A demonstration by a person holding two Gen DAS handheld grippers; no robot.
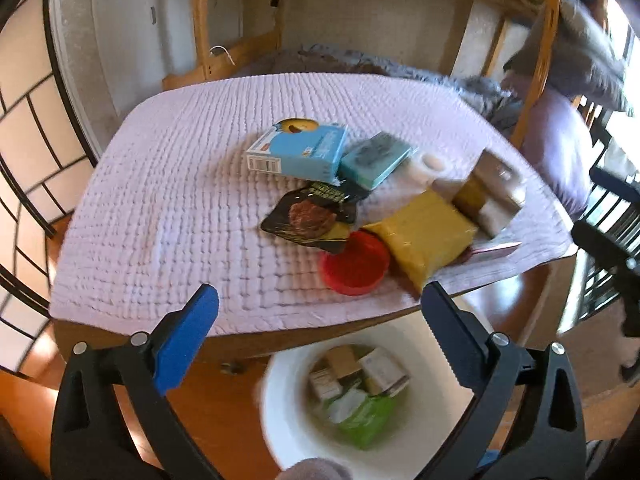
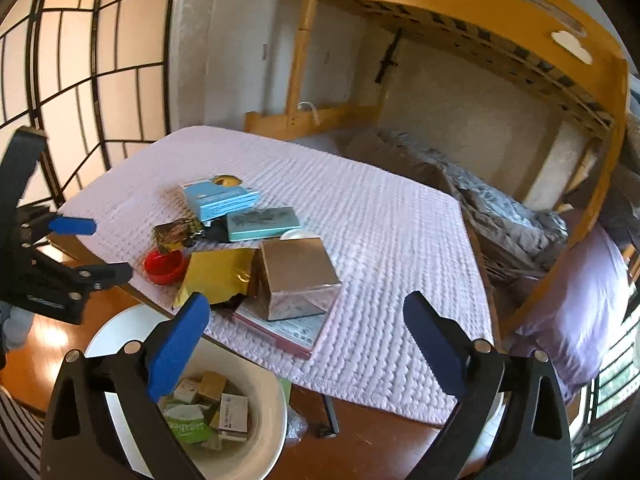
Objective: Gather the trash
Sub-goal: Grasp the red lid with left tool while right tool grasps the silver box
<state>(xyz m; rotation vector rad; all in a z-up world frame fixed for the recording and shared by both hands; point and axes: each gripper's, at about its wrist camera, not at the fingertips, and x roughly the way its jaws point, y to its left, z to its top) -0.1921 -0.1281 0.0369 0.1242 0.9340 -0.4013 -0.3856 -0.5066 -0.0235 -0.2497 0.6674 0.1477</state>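
Your counter (image 2: 384,240), draped in a pale lilac quilted cloth, fills most of both views, with a wooden bunk frame (image 2: 532,60) behind it. On the floor against its near edge stands the white bin (image 2: 276,412), already holding small cartons and a green packet (image 1: 366,416); detail there is blurred in the left wrist view, so I cannot tell how many pieces it holds.

Trash on the cloth sits in one cluster toward the near edge. Largest is the silver-brown box (image 2: 296,276), resting on a flat printed sheet (image 2: 288,330) that reaches toward the cloth's edge. Touching the box's left side is the gold foil bag (image 2: 218,274). Farther back lies the light blue carton (image 2: 220,196), and just beside it the teal box (image 2: 262,222). A black snack pouch (image 2: 176,234) lies between the blue carton and the red lid (image 2: 164,266), which sits nearest the edge. A white roll (image 1: 426,166) peeks out behind the silver-brown box.

Your left gripper (image 1: 320,304) hangs over the counter edge above the bin, jaws spread wide with nothing between them. Your right gripper (image 2: 306,316) is likewise spread wide and empty, above the printed sheet
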